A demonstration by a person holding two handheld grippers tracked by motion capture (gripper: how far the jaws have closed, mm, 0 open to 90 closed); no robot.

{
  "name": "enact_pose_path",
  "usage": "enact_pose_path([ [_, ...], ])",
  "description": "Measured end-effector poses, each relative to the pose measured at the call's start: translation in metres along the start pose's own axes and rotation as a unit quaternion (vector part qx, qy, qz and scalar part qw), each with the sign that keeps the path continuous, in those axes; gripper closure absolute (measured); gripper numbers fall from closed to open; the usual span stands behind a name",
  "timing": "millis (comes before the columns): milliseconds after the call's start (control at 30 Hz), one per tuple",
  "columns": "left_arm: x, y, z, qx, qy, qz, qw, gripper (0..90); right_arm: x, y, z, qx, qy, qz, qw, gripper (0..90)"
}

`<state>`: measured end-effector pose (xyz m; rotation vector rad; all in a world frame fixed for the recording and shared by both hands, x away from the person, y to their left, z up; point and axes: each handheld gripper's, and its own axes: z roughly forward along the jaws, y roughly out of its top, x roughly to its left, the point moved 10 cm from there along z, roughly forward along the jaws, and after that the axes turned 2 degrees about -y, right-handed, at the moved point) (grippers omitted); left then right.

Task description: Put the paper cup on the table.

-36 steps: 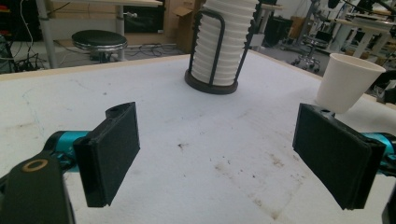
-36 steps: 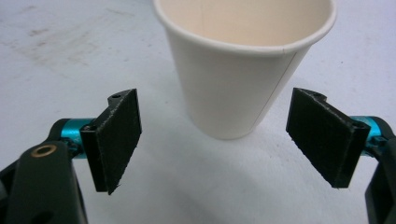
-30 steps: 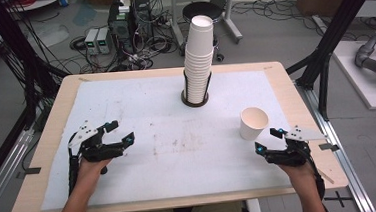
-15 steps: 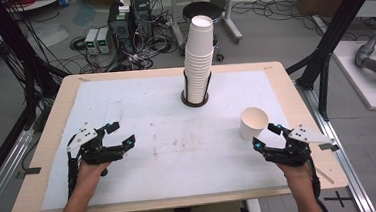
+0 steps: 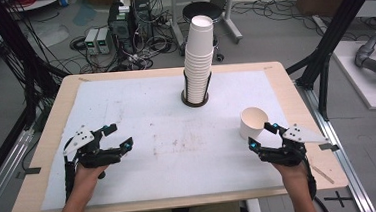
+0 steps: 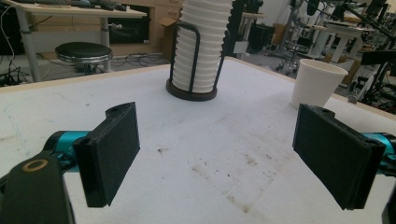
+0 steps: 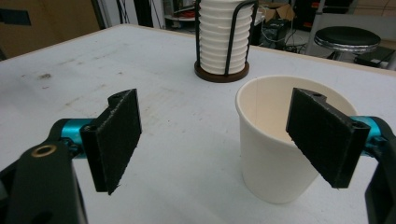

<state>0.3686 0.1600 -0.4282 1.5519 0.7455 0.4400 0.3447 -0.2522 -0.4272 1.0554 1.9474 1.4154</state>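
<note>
seen from above: right gripper point(image 5: 263, 136) just short of a lone paper cup point(image 5: 253, 122) near the table's point(image 5: 48, 146) right edge, left gripper point(image 5: 114, 136) well apart near the left edge, both with jaws spread and holding nothing. from the right gripper view: cup point(image 7: 275, 140) upright, open-mouthed, off to the right, its rim partly behind the right-hand jaw, not clamped. from the left gripper view: same cup point(image 6: 317, 83) farther off, plus the wire rack's point(image 6: 192, 70) dark round base. wide bare room between the hands, stained white sheet point(image 5: 141, 114) with smudges. tall ribbed cup stack point(image 5: 198, 60) in the rack at the far middle. black flat pads point(image 7: 119, 140), teal fittings.
</note>
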Motion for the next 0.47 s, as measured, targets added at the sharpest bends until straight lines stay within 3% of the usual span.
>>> enact_pose_path([
  [467,0.0025,-0.0014,0.0039,0.004,0.005,-0.002,1.0000,14.7,-0.0026,-0.0034,0.0025,0.004,0.001,-0.003,1.0000,18.8],
])
